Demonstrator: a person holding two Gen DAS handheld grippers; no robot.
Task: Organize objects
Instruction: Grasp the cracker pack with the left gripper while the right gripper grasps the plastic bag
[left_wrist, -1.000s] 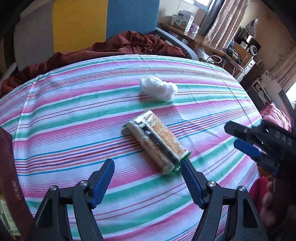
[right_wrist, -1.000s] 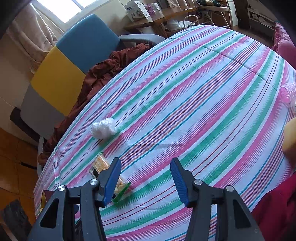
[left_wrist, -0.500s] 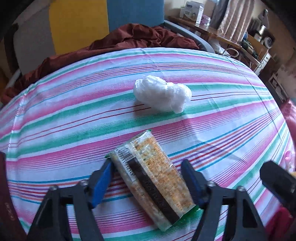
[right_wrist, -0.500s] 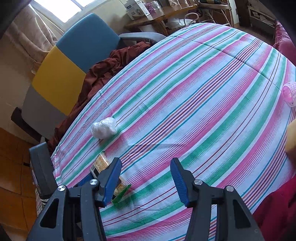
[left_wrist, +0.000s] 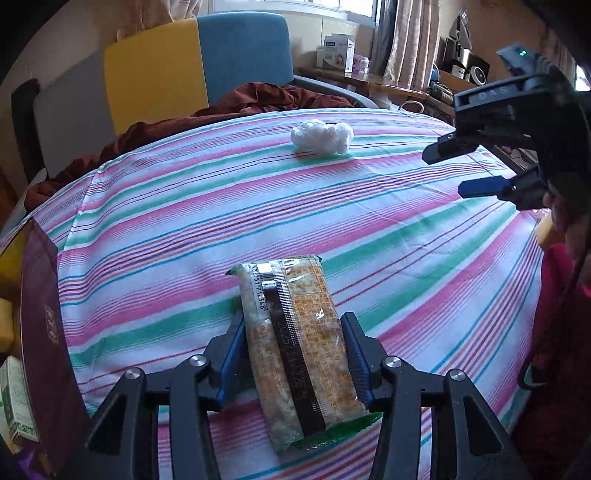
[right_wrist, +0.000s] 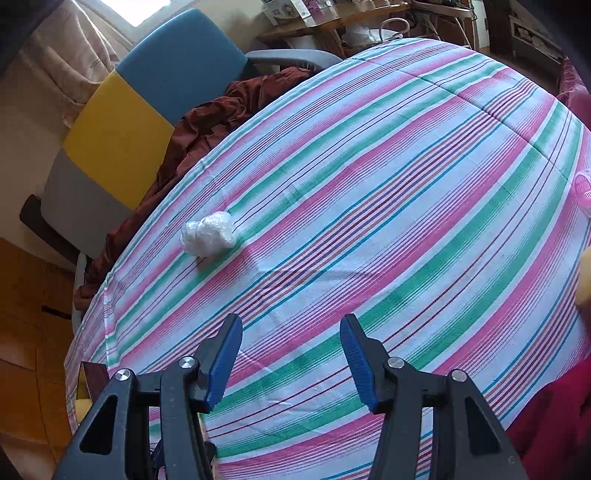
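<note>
Your left hand-held gripper (left_wrist: 293, 354) is closing around the long clear-wrapped cracker packet with a dark seam (left_wrist: 295, 343); its pads touch the packet's sides. The packet's long axis runs away from you, over the striped bed sheet (left_wrist: 369, 221). Your right hand-held gripper (right_wrist: 290, 363) stays spread, empty.

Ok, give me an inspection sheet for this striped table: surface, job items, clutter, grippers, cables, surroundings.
Surface: striped cloth, smooth.
Job's things: cracker packet lengthwise between the left gripper's pads; crumpled white plastic wad lying apart, farther back.
Clutter: maroon box at the left edge.
Grippers: left gripper closing, pads at the packet's sides; right gripper open, nothing between.
Cables: white cord on the far desk.
Surroundings: blue-and-yellow chair with brown fabric.
</note>
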